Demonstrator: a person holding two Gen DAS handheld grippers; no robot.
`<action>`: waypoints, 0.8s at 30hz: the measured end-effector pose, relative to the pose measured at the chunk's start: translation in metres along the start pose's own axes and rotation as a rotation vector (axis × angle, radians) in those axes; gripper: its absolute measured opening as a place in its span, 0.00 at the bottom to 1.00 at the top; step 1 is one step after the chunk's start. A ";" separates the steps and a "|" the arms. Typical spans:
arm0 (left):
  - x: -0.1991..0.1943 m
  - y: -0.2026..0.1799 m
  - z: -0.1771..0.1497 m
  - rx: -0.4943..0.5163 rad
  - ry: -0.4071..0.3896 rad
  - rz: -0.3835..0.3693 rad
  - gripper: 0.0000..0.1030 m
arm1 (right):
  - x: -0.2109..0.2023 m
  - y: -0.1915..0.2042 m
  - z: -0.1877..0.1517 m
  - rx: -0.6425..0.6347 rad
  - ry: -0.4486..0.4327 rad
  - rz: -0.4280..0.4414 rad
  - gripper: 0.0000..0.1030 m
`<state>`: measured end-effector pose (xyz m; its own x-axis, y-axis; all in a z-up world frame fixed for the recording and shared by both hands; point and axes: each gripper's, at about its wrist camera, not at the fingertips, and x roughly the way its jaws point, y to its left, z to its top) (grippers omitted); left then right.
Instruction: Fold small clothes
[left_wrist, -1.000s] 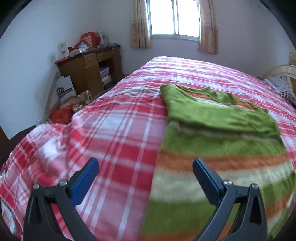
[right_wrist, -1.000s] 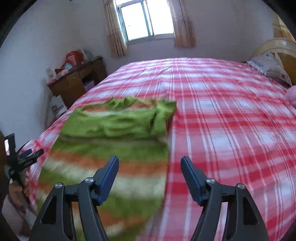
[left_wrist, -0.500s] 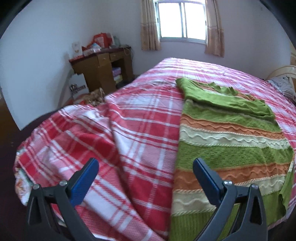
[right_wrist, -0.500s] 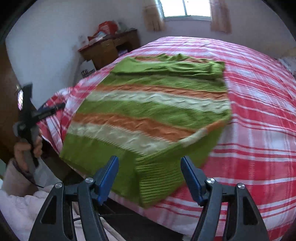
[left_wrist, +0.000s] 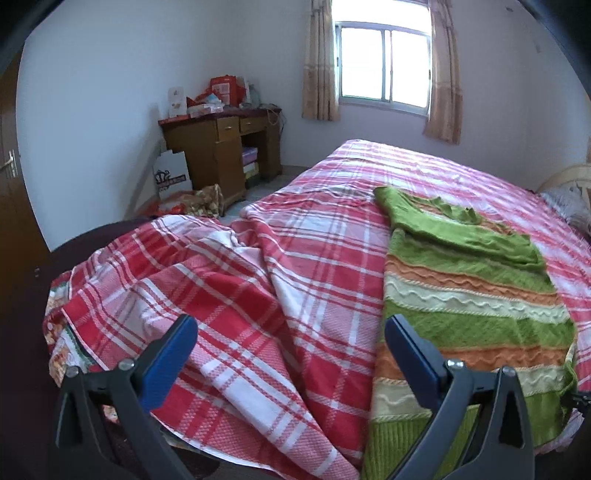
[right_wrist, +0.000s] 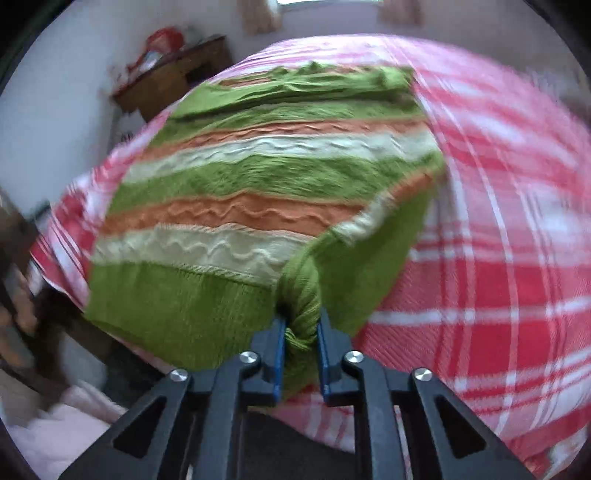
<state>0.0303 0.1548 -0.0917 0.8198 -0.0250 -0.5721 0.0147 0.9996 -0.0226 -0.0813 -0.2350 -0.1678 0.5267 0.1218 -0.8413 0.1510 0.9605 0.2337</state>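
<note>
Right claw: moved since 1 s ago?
Yes. The right claw backed toward the bed's near edge and shut on the sweater hem; the window has slid up almost out of frame.

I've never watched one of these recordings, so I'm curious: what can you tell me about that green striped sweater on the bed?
The sweater is a chunky knit in green, orange and cream bands with wavy ridges and a ribbed green hem. It lies flat on the red plaid bedspread, its top part folded over, its hem at the bed's near edge. The right gripper has one hem corner bunched between its fingers; the left gripper is open, not touching it.
</note>
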 end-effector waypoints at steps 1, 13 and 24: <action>0.000 0.000 0.000 0.001 0.000 0.001 1.00 | -0.005 -0.015 -0.003 0.057 0.003 0.031 0.11; -0.003 -0.022 -0.005 0.088 -0.004 -0.011 1.00 | -0.032 -0.087 -0.038 0.312 0.030 0.185 0.16; -0.005 -0.015 -0.002 0.043 0.005 -0.024 1.00 | -0.052 -0.082 -0.021 0.278 -0.090 0.142 0.74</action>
<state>0.0250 0.1397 -0.0908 0.8158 -0.0490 -0.5763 0.0592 0.9982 -0.0012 -0.1385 -0.3151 -0.1532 0.6285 0.2151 -0.7474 0.2874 0.8287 0.4802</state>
